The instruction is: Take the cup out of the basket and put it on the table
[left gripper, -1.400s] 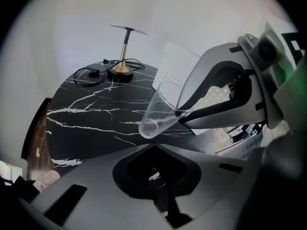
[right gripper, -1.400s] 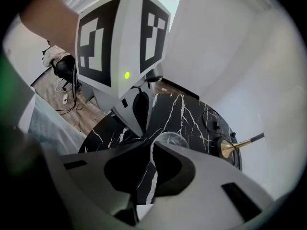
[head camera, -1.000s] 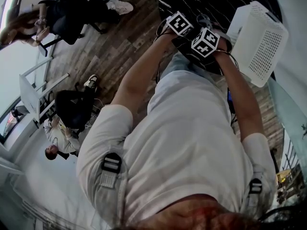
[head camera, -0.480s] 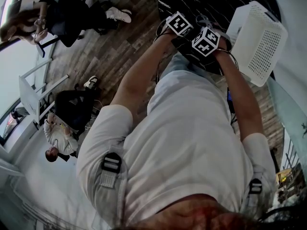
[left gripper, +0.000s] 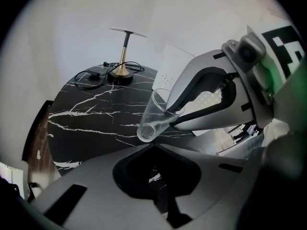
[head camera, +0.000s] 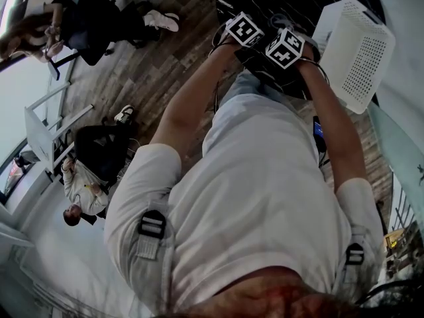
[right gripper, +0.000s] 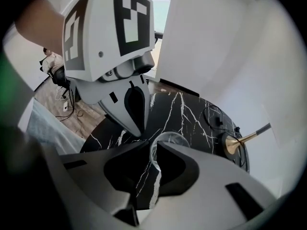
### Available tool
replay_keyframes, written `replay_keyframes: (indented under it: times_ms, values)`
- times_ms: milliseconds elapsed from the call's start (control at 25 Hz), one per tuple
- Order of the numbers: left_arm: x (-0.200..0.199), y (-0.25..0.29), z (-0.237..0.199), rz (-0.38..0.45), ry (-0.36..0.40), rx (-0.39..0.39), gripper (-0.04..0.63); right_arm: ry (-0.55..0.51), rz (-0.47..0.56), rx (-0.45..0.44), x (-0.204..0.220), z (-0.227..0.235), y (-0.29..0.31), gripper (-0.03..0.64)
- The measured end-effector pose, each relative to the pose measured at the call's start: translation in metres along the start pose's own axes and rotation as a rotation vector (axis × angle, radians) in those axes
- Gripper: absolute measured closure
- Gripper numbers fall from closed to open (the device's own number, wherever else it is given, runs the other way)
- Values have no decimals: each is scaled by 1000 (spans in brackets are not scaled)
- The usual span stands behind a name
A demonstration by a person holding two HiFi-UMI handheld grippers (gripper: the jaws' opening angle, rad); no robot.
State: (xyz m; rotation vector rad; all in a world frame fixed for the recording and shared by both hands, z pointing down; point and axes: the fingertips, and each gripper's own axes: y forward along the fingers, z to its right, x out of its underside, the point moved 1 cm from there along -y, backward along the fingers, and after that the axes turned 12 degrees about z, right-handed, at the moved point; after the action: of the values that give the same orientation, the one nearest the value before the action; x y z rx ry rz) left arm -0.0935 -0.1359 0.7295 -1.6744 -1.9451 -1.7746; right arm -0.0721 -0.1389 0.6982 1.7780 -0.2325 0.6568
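Grips a clear cup [right gripper: 170, 139] in the right gripper [right gripper: 154, 150], with the jaws pinched onto the wall at the rim. Holds it tilted, base lower than rim, out of the white basket [head camera: 358, 52] and over the near part of the black marble tabletop [left gripper: 91, 114]; cannot tell whether the base touches the marble. Carries the left gripper [left gripper: 154, 146] just beside the right one, with its jaws pressed together on nothing and its tips near the cup. Has the basket at the tabletop's right edge, beside the right forearm. Shows a lamp [left gripper: 125, 56] with a gold stem at the far edge, and a black cable [left gripper: 93, 75] looped beside its base.
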Motion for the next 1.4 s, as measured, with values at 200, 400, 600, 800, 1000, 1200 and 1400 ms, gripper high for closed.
replay_keyframes:
  times_ms: [200, 400, 600, 800, 1000, 1200, 1400]
  values:
    - [-5, -4, 2, 18, 26, -1, 589, 39, 29, -7, -9, 4, -8, 564]
    - [-10, -21, 5, 44, 17, -41, 589, 92, 69, 0, -18, 7, -22, 551]
    - [-15, -36, 12, 89, 8, -60, 589, 171, 136, 29, -21, 17, -42, 548]
    - [-39, -56, 28, 149, 45, -81, 589, 270, 214, 89, -20, 27, -70, 548]
    - [-79, -78, 56, 278, 15, -59, 589, 377, 357, 186, -29, 46, -115, 549]
    - [-128, -108, 107, 453, 40, -25, 589, 432, 508, 263, -34, 59, -169, 580]
    - [-172, -140, 150, 608, 109, -24, 589, 434, 624, 334, -34, 64, -221, 597]
